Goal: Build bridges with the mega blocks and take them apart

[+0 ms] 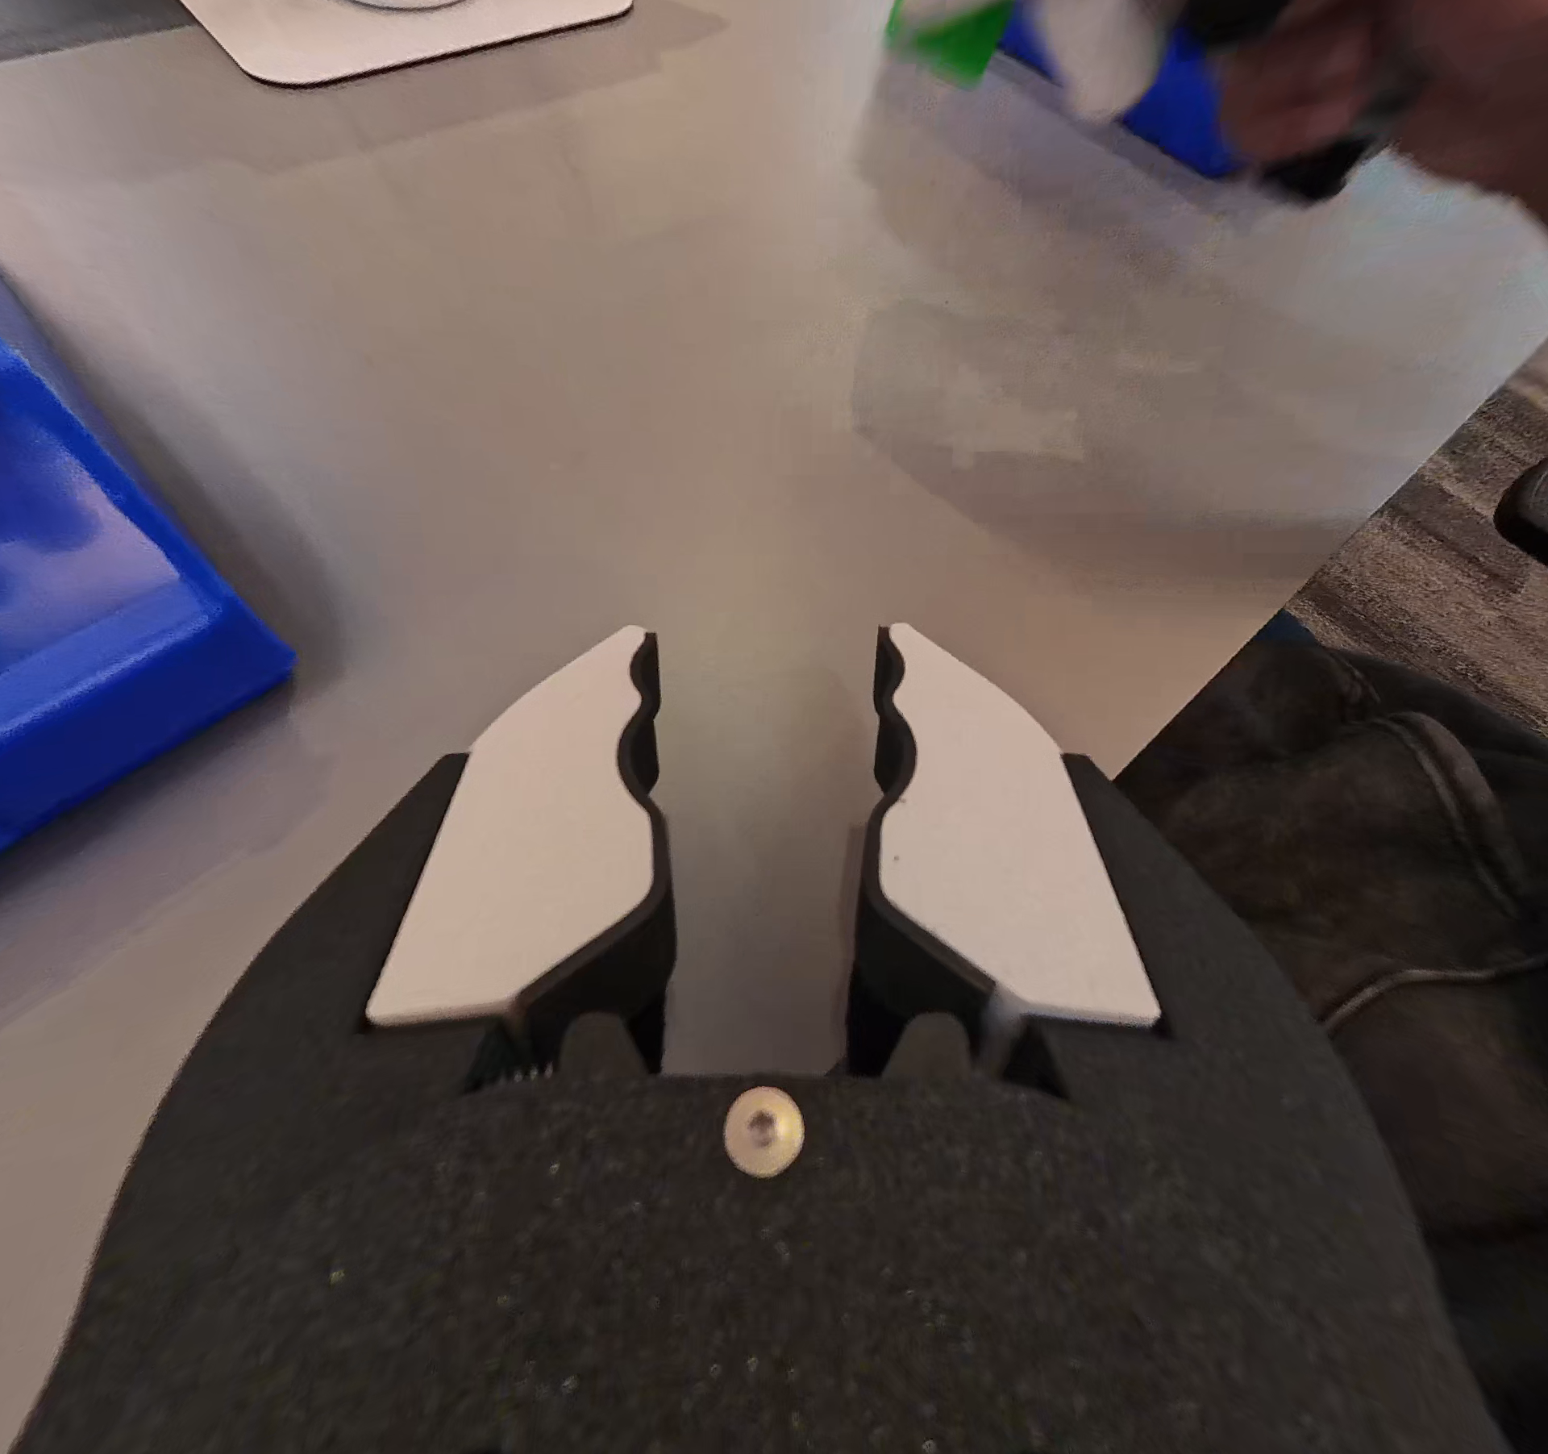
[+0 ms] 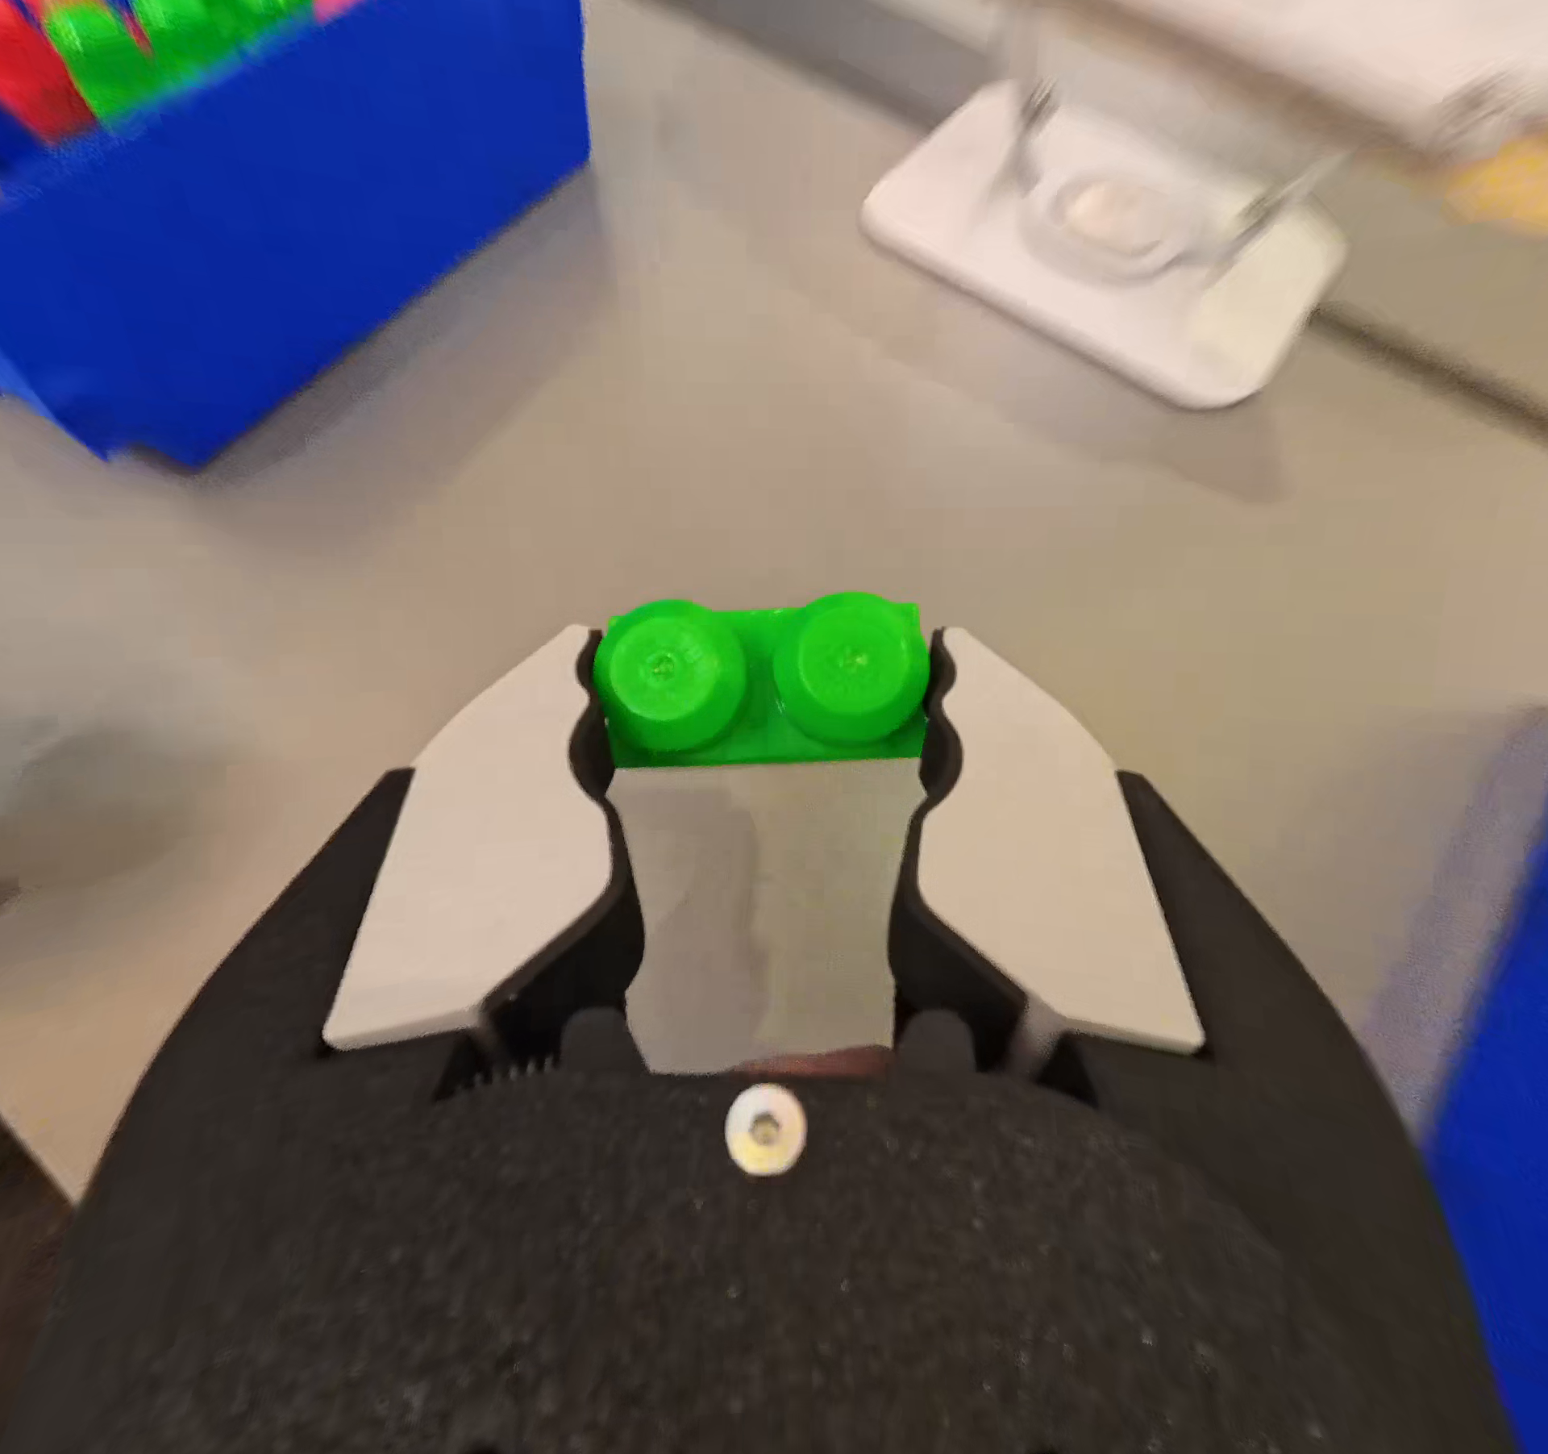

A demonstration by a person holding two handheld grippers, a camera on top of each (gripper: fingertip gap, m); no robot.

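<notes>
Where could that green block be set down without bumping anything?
The bare grey table between the blue bin and the white mat is free. The bin itself is crowded with blocks. The right gripper holds the green block.

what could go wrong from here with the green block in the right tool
1. The right tool pinches the green two-stud plastic block only at its very tips, so the block could twist or drop, more so as the blur suggests fast motion.
2. The blue plastic bin of blocks and the clear stand on its white base sit ahead on the grey table; a swing could clip them.
3. The left tool is open and empty, giving no support.
</notes>
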